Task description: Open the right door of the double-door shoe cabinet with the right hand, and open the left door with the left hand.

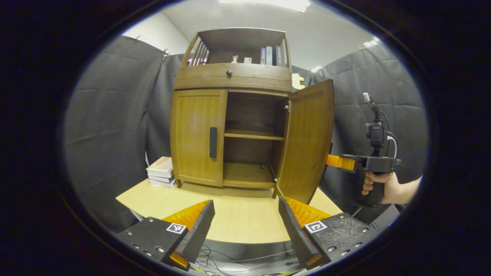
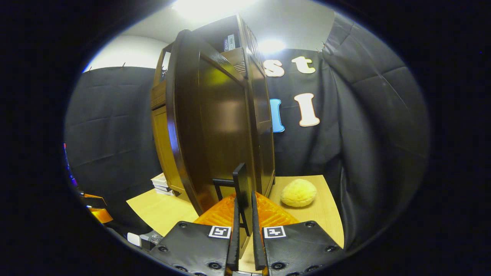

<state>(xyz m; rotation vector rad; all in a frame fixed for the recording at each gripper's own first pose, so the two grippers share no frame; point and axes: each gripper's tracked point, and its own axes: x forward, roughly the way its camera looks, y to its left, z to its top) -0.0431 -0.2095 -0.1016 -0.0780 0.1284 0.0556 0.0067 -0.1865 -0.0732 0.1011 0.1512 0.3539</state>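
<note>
In the left gripper view, the shoe cabinet is standing on the tabletop, its right door swinging wide open and showing bare shelves, while its left door is sitting closed with its dark handle untouched. The left claw is hovering wide apart, well short of the cabinet. A stack of books is lying beside the cabinet. Farther off, a hand is holding the right claw behind the open door.

In the right gripper view, the right claw is pinching the door handle of the right door, fingers narrow around it. A yellow bun-like object is resting on the tabletop nearby.
</note>
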